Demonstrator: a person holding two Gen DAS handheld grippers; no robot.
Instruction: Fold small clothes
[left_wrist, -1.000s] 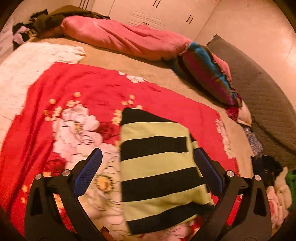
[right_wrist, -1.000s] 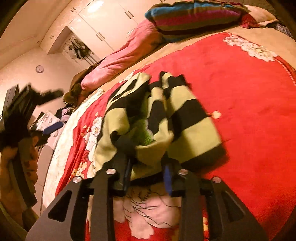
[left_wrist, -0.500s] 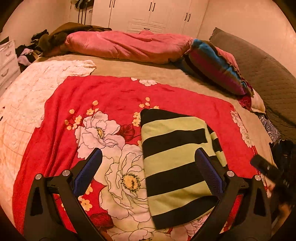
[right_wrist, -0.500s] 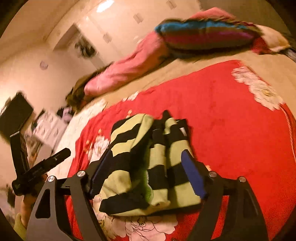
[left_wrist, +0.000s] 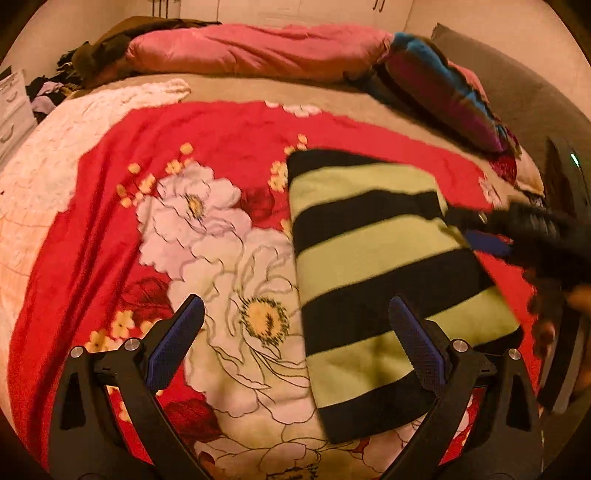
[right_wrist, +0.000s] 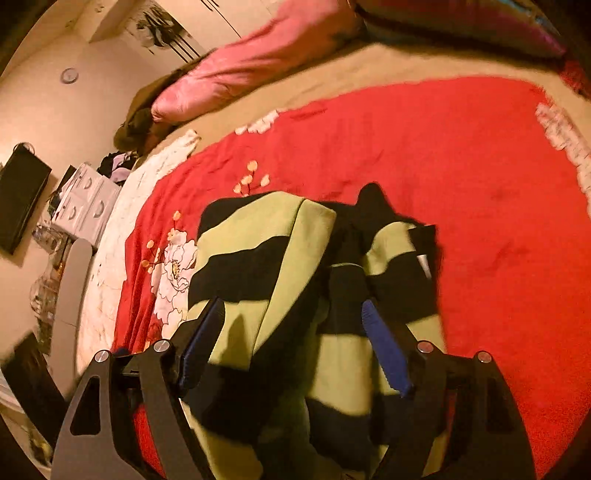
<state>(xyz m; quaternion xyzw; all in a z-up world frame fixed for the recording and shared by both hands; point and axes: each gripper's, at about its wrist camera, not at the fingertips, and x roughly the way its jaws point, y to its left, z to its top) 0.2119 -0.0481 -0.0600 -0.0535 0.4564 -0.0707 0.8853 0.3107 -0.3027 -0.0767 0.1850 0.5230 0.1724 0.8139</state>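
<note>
At the right edge of the left view, your right gripper (left_wrist: 491, 236) is a dark blur beside the striped garment (left_wrist: 388, 266). Both grippers tilt down over the bed (left_wrist: 229, 125); the left gripper (left_wrist: 295, 332) has its 2 fingers spread wide and empty, and the right's stand wide, gripping nothing.

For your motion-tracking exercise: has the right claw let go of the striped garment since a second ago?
Yes. The right claw was clamped on the striped garment; now its pads stand apart, the garment lying loose on the red floral blanket.

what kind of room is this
Most likely a bedroom: a bed spread with a red floral blanket, a pink duvet bunched at its head, and white drawers beside it.
</note>
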